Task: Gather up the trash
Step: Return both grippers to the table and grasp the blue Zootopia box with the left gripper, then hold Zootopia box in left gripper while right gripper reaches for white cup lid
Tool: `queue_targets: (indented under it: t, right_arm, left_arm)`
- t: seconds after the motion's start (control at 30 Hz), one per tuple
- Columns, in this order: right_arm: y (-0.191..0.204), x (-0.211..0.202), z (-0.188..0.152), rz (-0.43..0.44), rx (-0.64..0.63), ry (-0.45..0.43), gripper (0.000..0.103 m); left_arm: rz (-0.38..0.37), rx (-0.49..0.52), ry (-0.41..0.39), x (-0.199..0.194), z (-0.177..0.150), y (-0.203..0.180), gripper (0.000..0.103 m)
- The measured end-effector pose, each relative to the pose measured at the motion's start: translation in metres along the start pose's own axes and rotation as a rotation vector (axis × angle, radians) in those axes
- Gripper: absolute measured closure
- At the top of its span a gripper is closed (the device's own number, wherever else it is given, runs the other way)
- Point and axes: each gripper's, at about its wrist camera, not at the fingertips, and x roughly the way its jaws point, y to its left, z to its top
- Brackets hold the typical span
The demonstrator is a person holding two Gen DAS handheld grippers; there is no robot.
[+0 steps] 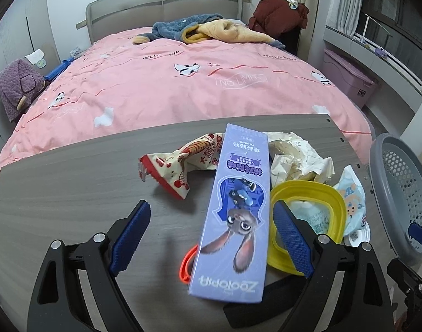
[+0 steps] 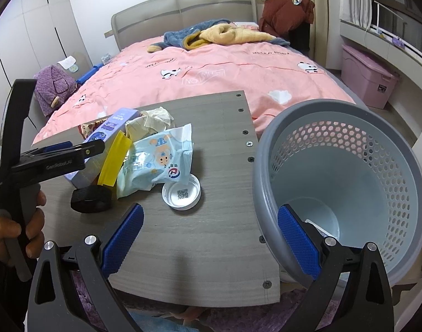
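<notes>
A long purple Zootopia box (image 1: 233, 215) lies on the grey table (image 1: 58, 193) between the jaws of my left gripper (image 1: 213, 238), which is open, its pads off the box. Around it lie a red-and-cream snack wrapper (image 1: 180, 166), crumpled paper (image 1: 294, 155), a yellow lid (image 1: 307, 193), a pale-blue wipes pack (image 2: 155, 160), a white cap (image 2: 181, 193) and an orange clip (image 1: 187, 262). My right gripper (image 2: 211, 240) is open, straddling the rim of the grey perforated basket (image 2: 349, 179): one finger is over the table, the other in the basket's mouth.
A black strap-like object (image 2: 92, 197) lies at the table's near edge beside the box. A hand (image 2: 17, 229) holds the left gripper's handle. A pink-quilted bed (image 1: 169, 88) lies behind the table, and a pink storage bin (image 1: 346, 74) stands at the right.
</notes>
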Motion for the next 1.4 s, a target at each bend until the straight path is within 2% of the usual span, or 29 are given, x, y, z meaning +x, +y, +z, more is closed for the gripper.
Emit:
queue_targets:
  t: [0.27,0.33,0.5,0.57,0.7,1.2,1.4]
  right_arm:
    - [0.001,0.01,0.001,0.011,0.002,0.016,0.007]
    - [0.003,0.01,0.0,0.012,0.001,0.016,0.007]
    - [0.003,0.01,0.002,0.009,-0.002,0.007,0.007]
    - [0.005,0.007,0.001,0.005,-0.006,-0.002,0.007]
    - [0.007,0.004,0.003,-0.004,-0.016,-0.016,0.007]
    - [0.039,0.016,0.006,-0.021,-0.15,-0.033,0.009]
    - [0.043,0.027,0.007,-0.056,-0.198,-0.014,0.022]
  left_arm:
    - [-0.019,0.009,0.02,0.012,0.005,0.0,0.018]
    - [-0.029,0.007,0.028,0.014,0.005,0.001,0.024]
    - [-0.057,0.011,0.057,0.02,0.002,0.0,0.054]
    - [-0.065,0.004,0.061,0.02,0.001,0.0,0.056]
    - [-0.09,-0.027,0.05,0.014,-0.001,0.006,0.058]
    - [-0.061,-0.083,-0.043,-0.039,-0.018,0.024,0.06]
    - [-0.058,-0.094,-0.068,-0.056,-0.026,0.029,0.06]
